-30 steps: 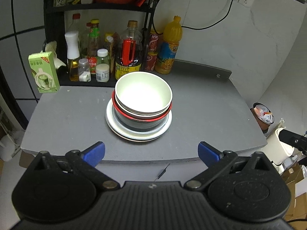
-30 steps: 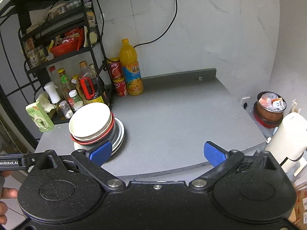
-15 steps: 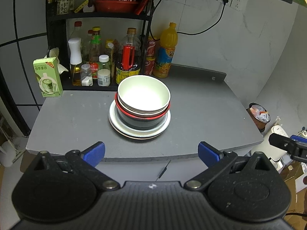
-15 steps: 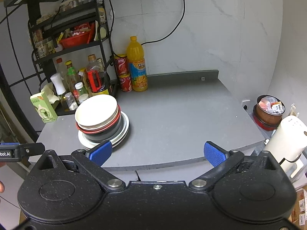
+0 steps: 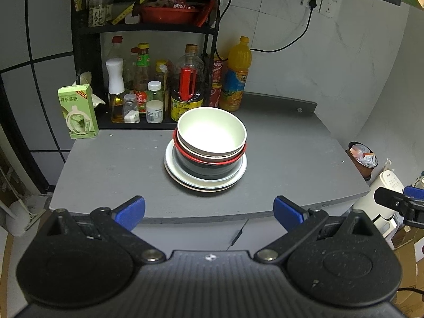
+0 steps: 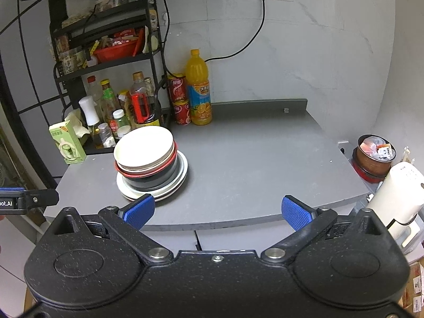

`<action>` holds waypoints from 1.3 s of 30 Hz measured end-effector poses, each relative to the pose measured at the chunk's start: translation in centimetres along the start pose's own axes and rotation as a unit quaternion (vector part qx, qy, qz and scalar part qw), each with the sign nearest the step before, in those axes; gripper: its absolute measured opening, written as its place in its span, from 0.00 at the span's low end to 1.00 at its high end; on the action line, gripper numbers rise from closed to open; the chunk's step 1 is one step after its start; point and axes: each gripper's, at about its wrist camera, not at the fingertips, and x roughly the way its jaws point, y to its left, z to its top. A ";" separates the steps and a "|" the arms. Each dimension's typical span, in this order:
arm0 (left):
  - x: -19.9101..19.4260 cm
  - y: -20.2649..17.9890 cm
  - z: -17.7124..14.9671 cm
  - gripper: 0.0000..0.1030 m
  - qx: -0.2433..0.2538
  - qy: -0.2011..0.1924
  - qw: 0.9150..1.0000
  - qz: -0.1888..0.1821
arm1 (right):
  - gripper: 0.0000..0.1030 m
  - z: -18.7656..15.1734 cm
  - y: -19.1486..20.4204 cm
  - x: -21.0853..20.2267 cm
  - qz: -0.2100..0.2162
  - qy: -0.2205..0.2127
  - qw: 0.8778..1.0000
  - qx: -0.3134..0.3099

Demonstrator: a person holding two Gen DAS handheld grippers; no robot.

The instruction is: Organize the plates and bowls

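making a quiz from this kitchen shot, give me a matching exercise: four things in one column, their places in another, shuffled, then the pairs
Things
1. white bowl
2. orange juice bottle
3. green carton
4. red basket

Places
A. upper rack shelf
B. top of the stack of dishes
C. far left of the counter
D. beside the red cans, by the back wall

Pairs: 1-B, 2-D, 3-C, 4-A

— The counter point(image 5: 278, 159)?
— Matt grey, faintly scuffed.
— The top bowl point(image 5: 212, 135)?
— Smooth, glossy cream glaze; the plates point(image 5: 204, 184) under it shine too.
— The gripper pads point(image 6: 139, 210)?
— Blue, finely ribbed, on speckled matt black plastic.
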 end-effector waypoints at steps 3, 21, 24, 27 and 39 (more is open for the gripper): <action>-0.2 0.2 0.1 0.99 -0.002 -0.001 1.000 0.003 | 1.00 0.1 0.2 -0.1 0.001 -0.002 1.000 0.003; 0.2 0.0 0.5 0.99 0.019 0.003 1.000 0.001 | 1.00 -0.2 0.3 0.4 -0.010 -0.001 1.000 0.008; 0.5 -0.1 0.6 0.99 0.017 0.005 1.000 -0.002 | 1.00 -0.3 0.1 0.3 -0.012 0.000 1.000 0.008; 0.6 -0.5 0.6 0.99 0.022 0.006 1.000 -0.003 | 1.00 -0.3 -0.2 0.3 -0.013 0.000 1.000 0.010; 0.3 -1.5 0.6 0.99 0.027 0.004 0.999 -0.016 | 1.00 -0.5 -1.0 -0.1 -0.014 -0.003 1.000 0.008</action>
